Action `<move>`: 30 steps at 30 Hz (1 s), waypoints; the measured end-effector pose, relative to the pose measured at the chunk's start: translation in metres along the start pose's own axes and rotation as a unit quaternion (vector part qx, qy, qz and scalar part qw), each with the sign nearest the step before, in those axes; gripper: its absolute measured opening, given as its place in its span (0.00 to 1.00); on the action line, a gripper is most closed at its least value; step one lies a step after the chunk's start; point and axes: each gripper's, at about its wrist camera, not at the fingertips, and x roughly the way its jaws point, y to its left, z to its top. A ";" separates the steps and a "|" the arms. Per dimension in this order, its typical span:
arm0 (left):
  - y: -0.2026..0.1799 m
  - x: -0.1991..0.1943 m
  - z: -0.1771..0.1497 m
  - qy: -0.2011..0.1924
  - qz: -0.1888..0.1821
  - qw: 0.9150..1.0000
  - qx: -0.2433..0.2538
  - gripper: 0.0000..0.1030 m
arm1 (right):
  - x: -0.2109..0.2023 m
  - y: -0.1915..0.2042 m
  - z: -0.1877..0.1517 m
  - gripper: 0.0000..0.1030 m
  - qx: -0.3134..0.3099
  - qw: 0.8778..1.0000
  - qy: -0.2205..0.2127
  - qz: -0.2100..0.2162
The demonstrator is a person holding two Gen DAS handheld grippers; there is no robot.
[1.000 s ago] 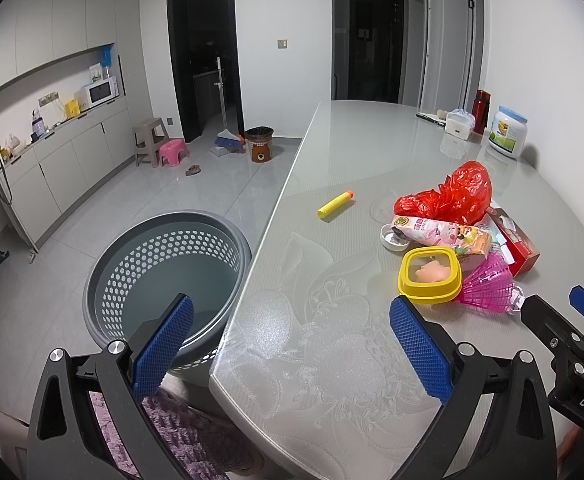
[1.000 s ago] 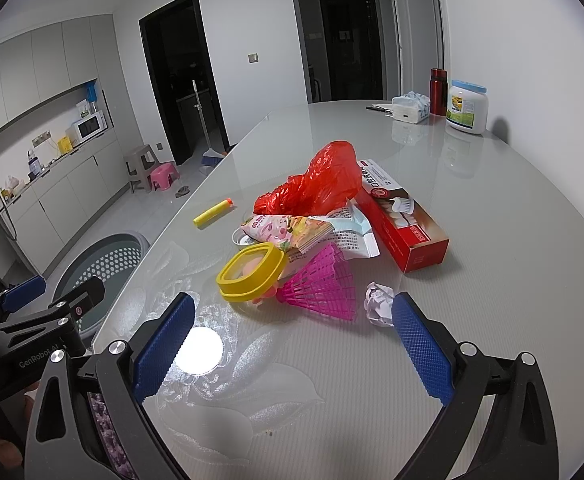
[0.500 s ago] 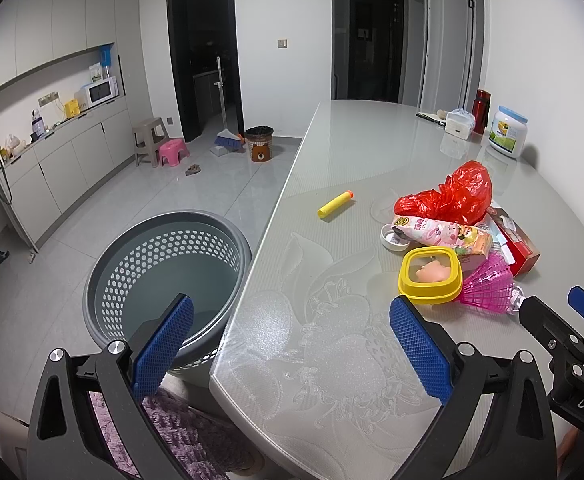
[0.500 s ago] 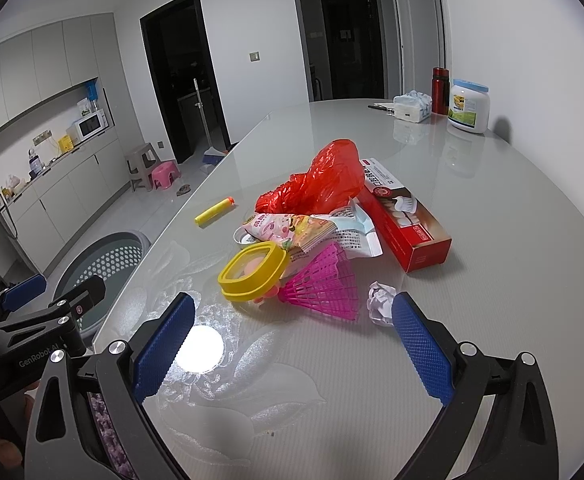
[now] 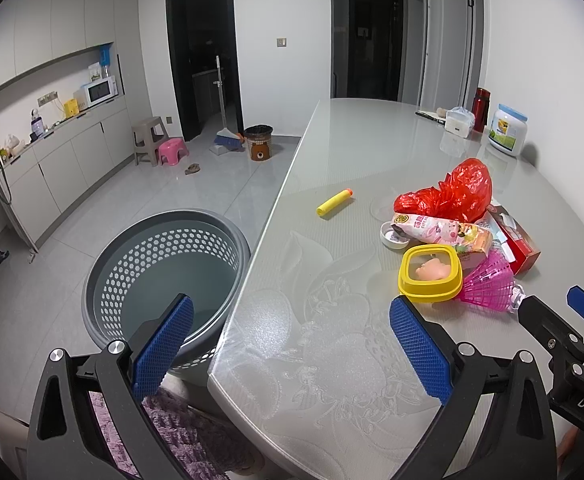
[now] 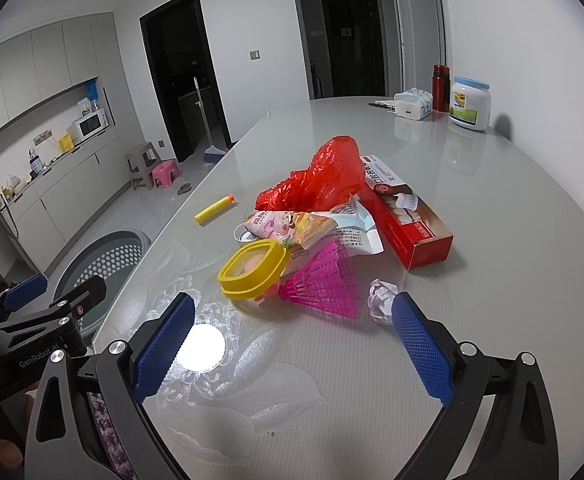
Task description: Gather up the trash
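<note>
Both hand-held grippers, left (image 5: 290, 344) and right (image 6: 292, 342), gape wide, empty. Trash pile (image 6: 316, 220) lies ahead of the right one; basket (image 5: 164, 272) sits below the left.

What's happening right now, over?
Left gripper and right gripper open, empty. Trash pile untouched on table. Gray basket beside table. Path clear.

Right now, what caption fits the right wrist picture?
Open right gripper faces a trash pile: yellow lid, pink shuttlecock, red bag.

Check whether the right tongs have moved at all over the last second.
Yes, slightly. In the right wrist view the red cardboard box and crumpled white paper ball sit a little higher and further right than before, so the open right tongs drifted slightly.
</note>
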 end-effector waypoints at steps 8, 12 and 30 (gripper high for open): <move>-0.003 0.004 -0.005 0.004 -0.003 1.000 0.003 0.94 | 0.006 -0.006 -0.004 0.92 0.007 1.000 0.006 0.003; -0.007 0.010 -0.008 0.013 -0.008 1.000 0.010 0.94 | 0.011 -0.016 -0.006 0.92 0.016 1.000 0.017 0.001; -0.034 0.057 -0.003 0.054 -0.050 0.997 0.037 0.94 | 0.053 -0.089 -0.011 0.91 0.071 0.993 0.075 -0.052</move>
